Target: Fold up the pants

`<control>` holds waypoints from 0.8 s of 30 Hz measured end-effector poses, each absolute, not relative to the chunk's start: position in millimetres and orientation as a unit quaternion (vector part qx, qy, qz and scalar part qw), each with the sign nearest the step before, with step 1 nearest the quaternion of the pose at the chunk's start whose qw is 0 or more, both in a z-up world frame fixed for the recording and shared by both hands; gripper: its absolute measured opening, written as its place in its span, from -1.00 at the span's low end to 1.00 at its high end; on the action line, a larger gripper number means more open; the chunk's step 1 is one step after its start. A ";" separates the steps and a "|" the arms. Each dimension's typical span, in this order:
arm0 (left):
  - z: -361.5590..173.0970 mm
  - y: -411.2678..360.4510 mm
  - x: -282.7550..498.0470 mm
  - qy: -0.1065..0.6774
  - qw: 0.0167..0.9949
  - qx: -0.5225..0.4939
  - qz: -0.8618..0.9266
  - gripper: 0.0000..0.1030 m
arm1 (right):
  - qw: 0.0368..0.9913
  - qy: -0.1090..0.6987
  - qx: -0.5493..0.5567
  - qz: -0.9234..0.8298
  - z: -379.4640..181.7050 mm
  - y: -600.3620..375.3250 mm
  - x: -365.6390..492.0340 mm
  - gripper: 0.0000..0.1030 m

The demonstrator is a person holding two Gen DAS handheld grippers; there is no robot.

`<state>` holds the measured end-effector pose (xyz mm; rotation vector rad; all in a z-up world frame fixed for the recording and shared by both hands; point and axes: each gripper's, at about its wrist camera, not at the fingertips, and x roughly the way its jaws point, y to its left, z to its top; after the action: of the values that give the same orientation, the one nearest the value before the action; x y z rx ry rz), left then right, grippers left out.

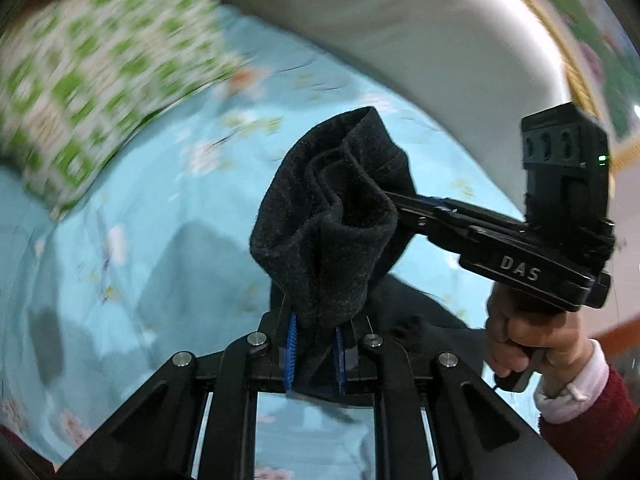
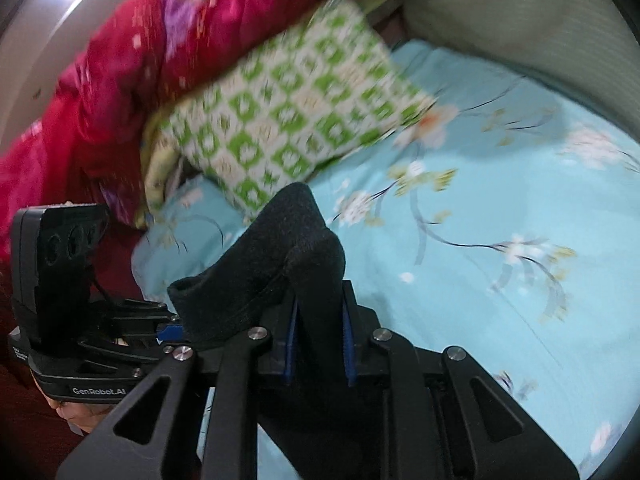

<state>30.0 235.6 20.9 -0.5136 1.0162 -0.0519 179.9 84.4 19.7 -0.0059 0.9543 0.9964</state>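
The pants [image 1: 328,216] are dark charcoal knit fabric, bunched and lifted above a light blue floral bed sheet [image 1: 160,200]. My left gripper [image 1: 316,354] is shut on a fold of them between its blue pads. My right gripper [image 2: 318,350] is shut on another part of the pants [image 2: 280,256]. In the left wrist view the right gripper [image 1: 394,200] comes in from the right, its tips buried in the cloth. In the right wrist view the left gripper [image 2: 176,330] sits at the left edge, its tips under the fabric. The two grippers are close together.
A green and white patterned pillow [image 2: 288,120] lies at the head of the bed, with a red quilt [image 2: 132,56] behind it. A pale padded headboard [image 1: 420,28] curves along the far side. The sheet [image 2: 500,220] spreads to the right.
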 end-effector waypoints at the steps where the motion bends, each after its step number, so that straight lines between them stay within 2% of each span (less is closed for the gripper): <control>1: 26.7 227.8 31.5 0.477 0.846 -0.236 -0.035 -0.73 | 0.777 0.434 0.007 0.455 24.0 75.1 177.3 -0.62; 10: 46.2 126.3 58.6 0.481 0.851 -0.160 -0.139 -0.73 | 0.828 0.394 0.097 0.387 36.7 -30.6 142.3 -0.62; 24: 2.6 -1.6 65.4 0.516 0.828 -0.022 -0.219 -0.73 | 0.850 0.372 0.219 0.302 -24.7 -149.9 96.1 -0.63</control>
<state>65.4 -1.6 2.6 -0.0472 1.0951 -0.4660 96.1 -149.9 -24.7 0.4605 0.7838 0.6357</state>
